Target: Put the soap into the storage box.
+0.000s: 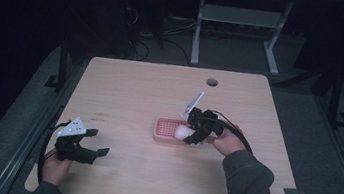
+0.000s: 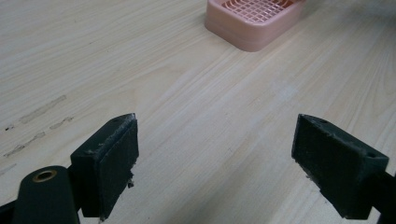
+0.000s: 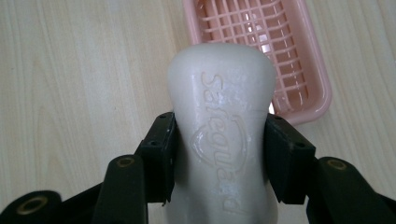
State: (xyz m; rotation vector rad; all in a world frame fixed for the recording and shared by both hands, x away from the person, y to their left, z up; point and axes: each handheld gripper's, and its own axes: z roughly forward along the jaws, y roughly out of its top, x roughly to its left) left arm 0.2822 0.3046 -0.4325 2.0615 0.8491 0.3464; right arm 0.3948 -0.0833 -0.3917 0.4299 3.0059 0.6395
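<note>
Right gripper [image 1: 189,135] clamps white soap [image 3: 222,135] over pink tray [image 1: 163,131]; left gripper [image 1: 95,142] gapes.

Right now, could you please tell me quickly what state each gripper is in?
Left gripper: open, holding nothing, above bare table.
Right gripper: closed on the white soap bar, at the pink soap dish.

The white soap bar [image 3: 222,135] bears the embossed word "Safeguard"
</note>
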